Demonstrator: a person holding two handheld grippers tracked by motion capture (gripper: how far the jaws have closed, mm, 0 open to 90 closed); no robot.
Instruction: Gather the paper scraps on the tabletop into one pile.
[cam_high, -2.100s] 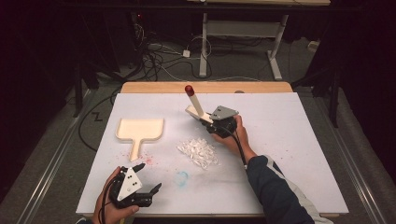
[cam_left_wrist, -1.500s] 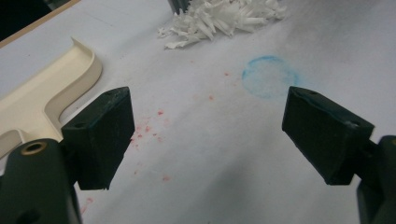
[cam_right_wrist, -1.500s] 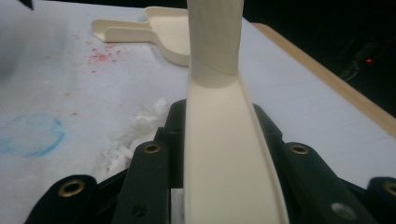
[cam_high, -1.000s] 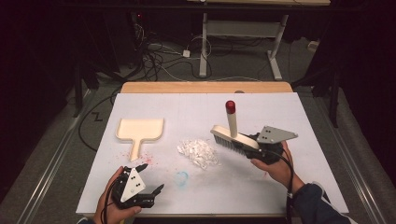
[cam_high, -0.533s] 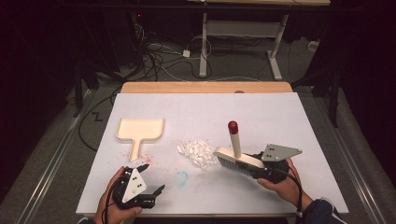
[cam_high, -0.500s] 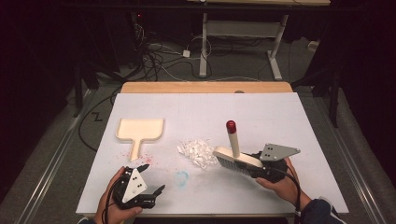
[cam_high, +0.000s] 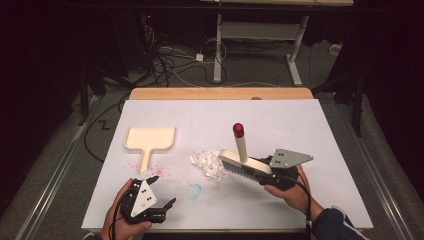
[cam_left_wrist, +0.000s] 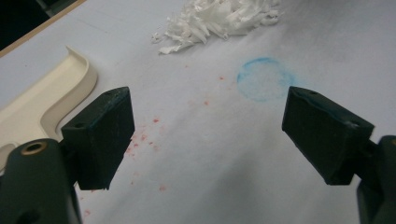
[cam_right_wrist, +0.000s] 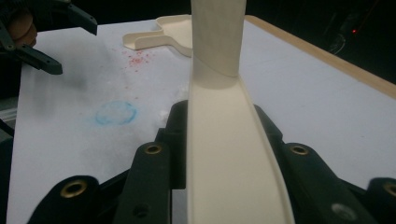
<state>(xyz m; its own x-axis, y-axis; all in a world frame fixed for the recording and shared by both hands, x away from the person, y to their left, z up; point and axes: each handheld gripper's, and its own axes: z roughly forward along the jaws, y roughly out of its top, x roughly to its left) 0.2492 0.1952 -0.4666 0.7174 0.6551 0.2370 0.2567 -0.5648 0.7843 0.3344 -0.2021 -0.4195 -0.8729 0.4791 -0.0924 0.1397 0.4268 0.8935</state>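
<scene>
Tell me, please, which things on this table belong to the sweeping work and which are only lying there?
Belong to the work:
- brush, held in the right gripper
- white shreds, beside the bristles
- dustpan
- left gripper, open, holding nothing

Only lying there:
- blue ring mark
- red specks
- cables on the floor

Dark room, cables (cam_high: 170, 60) on grey floor (cam_high: 65, 150), a desk frame (cam_high: 260, 35) behind.
</scene>
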